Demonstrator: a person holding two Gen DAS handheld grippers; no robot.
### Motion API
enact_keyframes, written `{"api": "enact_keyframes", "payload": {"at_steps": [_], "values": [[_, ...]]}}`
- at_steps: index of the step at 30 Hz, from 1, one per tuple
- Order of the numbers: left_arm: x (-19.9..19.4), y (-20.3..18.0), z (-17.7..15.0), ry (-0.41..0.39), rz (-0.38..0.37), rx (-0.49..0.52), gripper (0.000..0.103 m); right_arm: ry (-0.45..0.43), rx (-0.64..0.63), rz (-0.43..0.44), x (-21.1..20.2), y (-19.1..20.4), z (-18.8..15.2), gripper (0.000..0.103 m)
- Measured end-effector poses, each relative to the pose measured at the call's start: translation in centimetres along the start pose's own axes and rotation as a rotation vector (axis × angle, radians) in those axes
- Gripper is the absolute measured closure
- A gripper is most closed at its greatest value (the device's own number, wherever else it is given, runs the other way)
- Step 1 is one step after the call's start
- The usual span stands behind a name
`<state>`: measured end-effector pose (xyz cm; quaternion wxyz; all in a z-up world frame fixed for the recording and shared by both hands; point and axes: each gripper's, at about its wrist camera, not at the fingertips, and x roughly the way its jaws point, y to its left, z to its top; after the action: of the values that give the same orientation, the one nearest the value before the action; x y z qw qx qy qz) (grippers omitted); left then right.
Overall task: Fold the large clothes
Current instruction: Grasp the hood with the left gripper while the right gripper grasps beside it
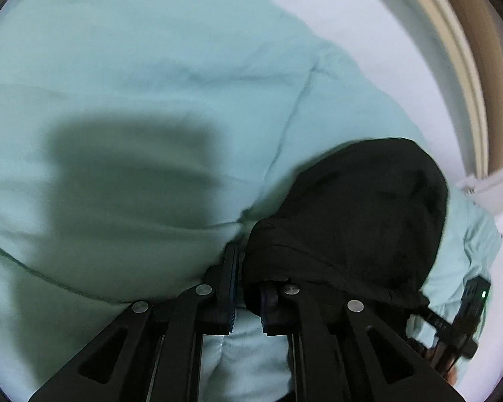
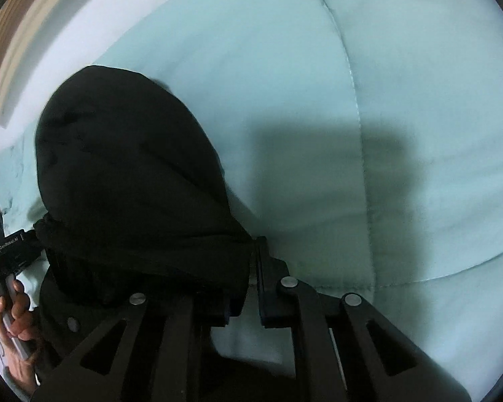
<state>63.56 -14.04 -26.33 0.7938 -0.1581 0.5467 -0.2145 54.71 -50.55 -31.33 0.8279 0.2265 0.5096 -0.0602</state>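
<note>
Mint quilt [image 1: 151,67] lies bare beyond black garment [image 1: 352,207], its edges pinched by both closed claws.

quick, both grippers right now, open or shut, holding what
left gripper: shut on the black garment.
right gripper: shut on the black garment.

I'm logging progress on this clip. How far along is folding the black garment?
Early. Done: both tongs have closed on the black garment, the left tongs and right tongs each pinching an edge. In hand: it hangs bunched between them over the pale green quilt. Left: spreading it flat and making every fold; no neat crease shows yet.
</note>
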Motion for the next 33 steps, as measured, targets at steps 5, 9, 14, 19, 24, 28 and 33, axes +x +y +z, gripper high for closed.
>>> {"api": "enact_keyframes", "payload": {"at_steps": [5,9,14,19,24,28,33], "values": [[-3.6,-2.4,-1.3,-0.045,0.075,0.132,0.068,-0.050,-0.100,-0.077,-3.2,1.3,-0.4,0.062],[-7.0,-4.4,-2.4,-0.129,0.190,0.226,0.064,-0.088,-0.109,-0.039,-6.5,1.9,-1.2,0.061],[-12.3,-5.3,-2.1,-0.272,0.109,0.224,0.062,-0.167,-0.121,0.006,-10.1,3.4,-1.1,0.057],[-11.3,-9.1,-0.6,-0.250,0.048,0.301,0.055,-0.185,-0.177,0.015,-9.6,7.0,0.4,0.056],[-6.4,-10.1,-1.0,-0.126,0.087,0.361,0.055,-0.156,-0.235,-0.011,-6.6,9.8,0.8,0.055],[-1.3,-8.1,-2.1,-0.028,0.231,0.331,0.055,-0.041,-0.268,-0.119,-1.5,9.6,-0.1,0.056],[0.4,-6.1,-2.1,0.005,0.230,0.254,0.056,0.025,-0.243,-0.120,2.0,8.1,-0.7,0.062]]}}
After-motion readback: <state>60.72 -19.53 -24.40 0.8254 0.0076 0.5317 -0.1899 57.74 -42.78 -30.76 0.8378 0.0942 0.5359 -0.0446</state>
